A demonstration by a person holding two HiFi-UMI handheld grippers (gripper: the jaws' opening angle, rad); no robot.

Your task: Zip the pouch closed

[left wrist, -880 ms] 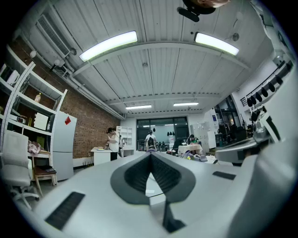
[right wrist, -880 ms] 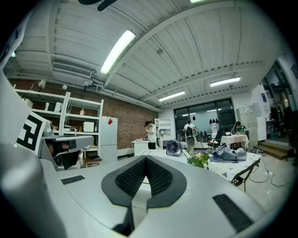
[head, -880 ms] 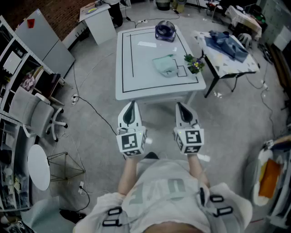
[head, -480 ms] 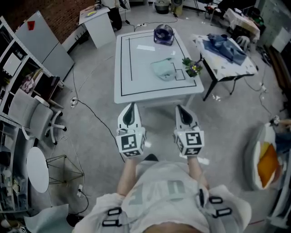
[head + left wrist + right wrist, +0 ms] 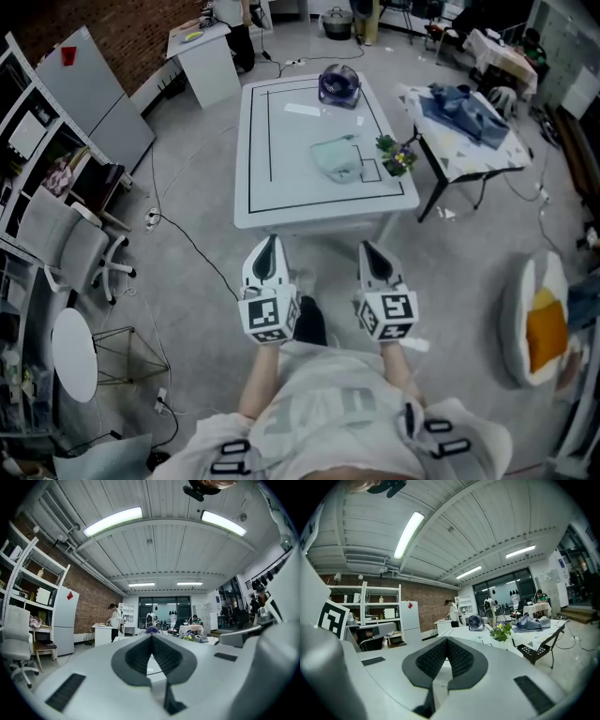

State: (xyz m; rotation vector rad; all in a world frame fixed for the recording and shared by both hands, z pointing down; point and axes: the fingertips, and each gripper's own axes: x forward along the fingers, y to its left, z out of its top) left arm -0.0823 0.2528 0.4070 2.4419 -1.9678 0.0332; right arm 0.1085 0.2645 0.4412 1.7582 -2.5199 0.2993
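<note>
Pouch (image 5: 337,157) (just one) lies on the white table (image 5: 291,141), left tongs (image 5: 270,242) and right tongs (image 5: 369,247) each pressed together.

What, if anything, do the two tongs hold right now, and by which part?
Nothing is held. The left tongs and the right tongs are both shut and empty, short of the table, where the pouch lies untouched.

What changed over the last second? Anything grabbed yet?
Nothing taken hold of or let go. The table sits a little lower in the head view, and a dark shoe shows further out between the grippers, so the person seems to be stepping forward. Unchanged: left gripper and right gripper shut and empty, side by side; pouch untouched on the table.
</note>
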